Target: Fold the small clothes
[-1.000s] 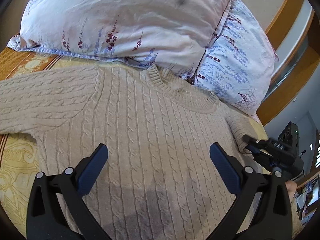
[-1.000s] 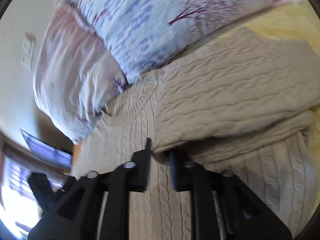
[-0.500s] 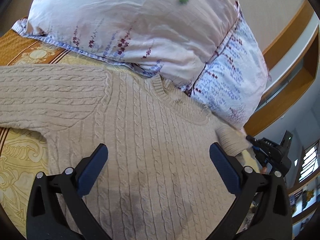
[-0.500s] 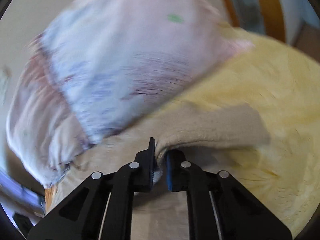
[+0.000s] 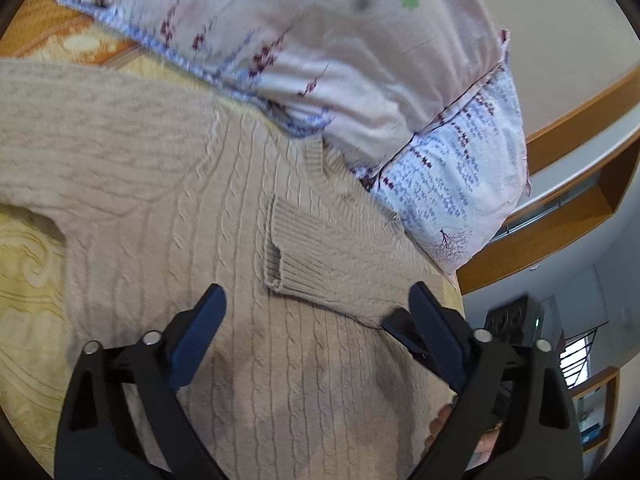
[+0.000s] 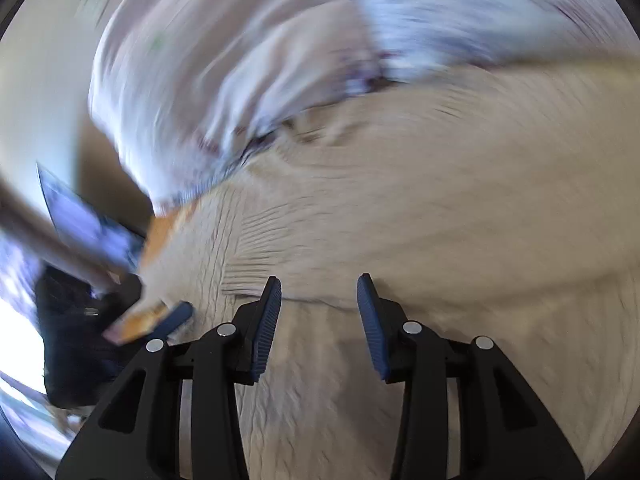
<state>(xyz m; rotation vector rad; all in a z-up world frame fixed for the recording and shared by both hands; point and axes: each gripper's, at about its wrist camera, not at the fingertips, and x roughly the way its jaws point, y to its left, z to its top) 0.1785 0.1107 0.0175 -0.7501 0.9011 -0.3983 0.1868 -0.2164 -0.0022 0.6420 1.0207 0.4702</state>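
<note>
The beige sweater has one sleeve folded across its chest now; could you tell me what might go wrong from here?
1. The folded sleeve lies slanted, cuff loose, and the right gripper, whose jaws have just been opening, holds nothing, so it may slip back.
2. The collar touches the pillows; later folds could snag there.
3. The other sleeve is still spread out.

Two pillows lean together at the head of the bed — a pale pink pillow (image 5: 304, 40) printed with sprigs of dark red and blue flowers and one small green mark, and a white pillow (image 5: 460, 184) with blue and purple sprigs pressed against its right side. A yellow bedcover (image 5: 28, 264) with a raised scroll pattern spreads along the bed's left edge. Past the pillows runs a wooden frame (image 5: 560, 216) — beyond it, a pale wall.
</note>
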